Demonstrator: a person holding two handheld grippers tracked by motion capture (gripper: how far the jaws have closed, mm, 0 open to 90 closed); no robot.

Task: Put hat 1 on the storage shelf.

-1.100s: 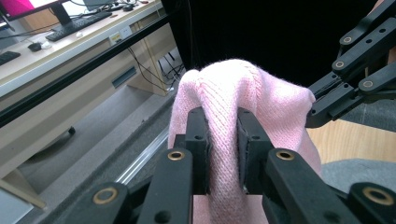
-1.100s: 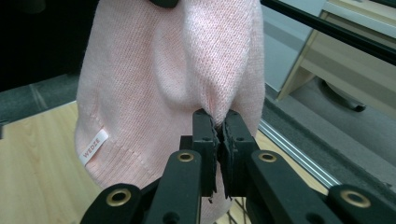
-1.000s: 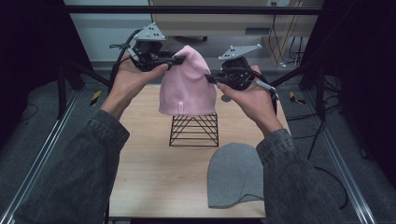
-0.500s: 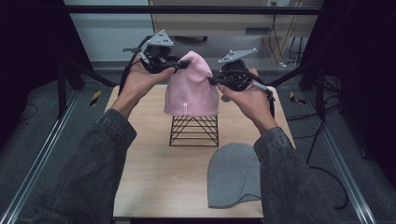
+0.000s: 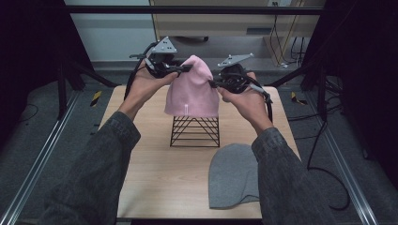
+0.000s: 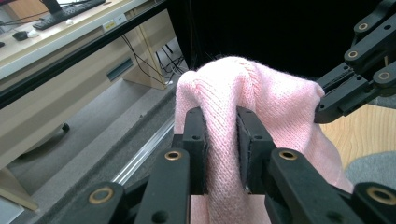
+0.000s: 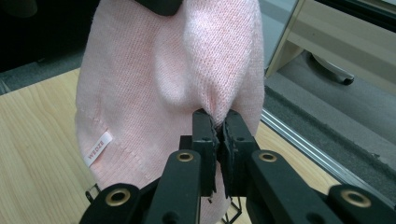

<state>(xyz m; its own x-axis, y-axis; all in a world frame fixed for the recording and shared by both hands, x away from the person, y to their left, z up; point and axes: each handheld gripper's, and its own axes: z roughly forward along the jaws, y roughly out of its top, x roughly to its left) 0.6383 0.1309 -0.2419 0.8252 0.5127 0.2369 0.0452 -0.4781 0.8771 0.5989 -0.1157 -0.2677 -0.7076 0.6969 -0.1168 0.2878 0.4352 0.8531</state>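
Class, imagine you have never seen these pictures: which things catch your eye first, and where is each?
The pink knit hat stands out, held up over the black wire stand at the table's middle. The left gripper and the right gripper pinch its two sides, jaws shut on the knit. A grey hat lies flat at the table's near right.

Three cameras, all meeting on the pink beanie [image 5: 191,89]

The high camera sits above my side and looks forward and down over the table [image 5: 150,173], farther from the beanie. The one on my left gripper [image 6: 221,135] looks along its jaws, right up against the beanie's crown; my right gripper [image 7: 217,133] camera is pressed close to its side.
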